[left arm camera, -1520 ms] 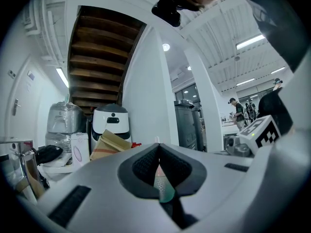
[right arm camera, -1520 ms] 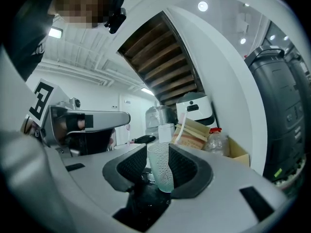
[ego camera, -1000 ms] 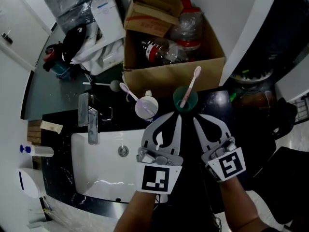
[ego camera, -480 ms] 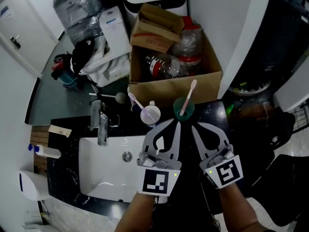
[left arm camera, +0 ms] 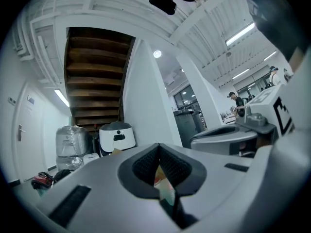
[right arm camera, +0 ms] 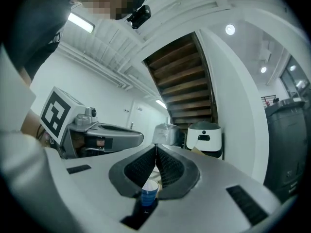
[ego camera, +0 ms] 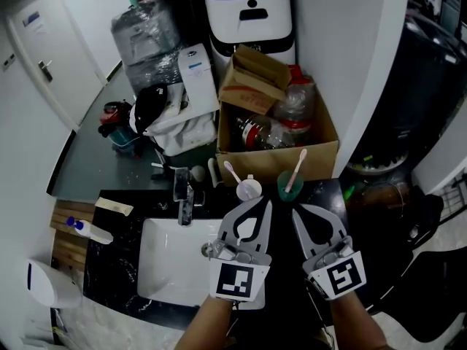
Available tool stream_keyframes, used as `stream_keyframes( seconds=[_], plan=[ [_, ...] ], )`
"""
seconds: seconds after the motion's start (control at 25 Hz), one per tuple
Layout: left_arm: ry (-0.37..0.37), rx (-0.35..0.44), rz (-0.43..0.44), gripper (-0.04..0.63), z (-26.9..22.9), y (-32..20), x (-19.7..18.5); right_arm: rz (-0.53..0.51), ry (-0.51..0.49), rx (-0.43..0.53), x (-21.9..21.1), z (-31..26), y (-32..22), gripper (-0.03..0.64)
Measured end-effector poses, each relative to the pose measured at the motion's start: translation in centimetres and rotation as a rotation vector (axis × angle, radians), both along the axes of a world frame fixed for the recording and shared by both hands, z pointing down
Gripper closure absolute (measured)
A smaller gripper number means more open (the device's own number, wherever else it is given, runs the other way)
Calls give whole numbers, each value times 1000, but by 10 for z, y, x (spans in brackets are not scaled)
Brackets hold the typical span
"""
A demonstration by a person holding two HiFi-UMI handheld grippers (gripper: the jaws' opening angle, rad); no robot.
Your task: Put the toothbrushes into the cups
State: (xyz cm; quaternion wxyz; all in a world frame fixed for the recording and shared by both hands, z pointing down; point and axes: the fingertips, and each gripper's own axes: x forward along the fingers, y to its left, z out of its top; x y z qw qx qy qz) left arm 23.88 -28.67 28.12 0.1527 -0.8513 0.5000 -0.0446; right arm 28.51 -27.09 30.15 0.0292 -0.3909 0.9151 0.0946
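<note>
Left gripper [ego camera: 264, 207]: jaws pressed together, nothing held.
Right gripper [ego camera: 299, 214]: jaws likewise closed and empty.
Change: none at the cups in the last second. Both brushes stay seated and the grippers stay clear.
White cup [ego camera: 249, 189]: just beyond the left tips, apart. It holds the left toothbrush [ego camera: 232, 172].
Green cup [ego camera: 290, 185]: near the right tips. It holds the right toothbrush [ego camera: 298, 166].
Judgement: the task looks done.

left tongs [ego camera: 265, 204], right tongs [ego camera: 296, 211] drawn back from cups [ego camera: 290, 184]
</note>
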Motion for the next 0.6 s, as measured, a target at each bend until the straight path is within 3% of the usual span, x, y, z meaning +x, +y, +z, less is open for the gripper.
stream_keyframes(
  seconds=[0.12,0.48,0.6],
  plan=[
    [32,3,-1,591,-15,16,-18,24,-5,33,-12,-23,15,584],
    [-36,69,110,591,-51,82,-54,63,-1,125,-66,-66,81,584],
    [-13,79,120,591,-55,98,-73,81,36,145,-82,-67,99,584]
  ],
)
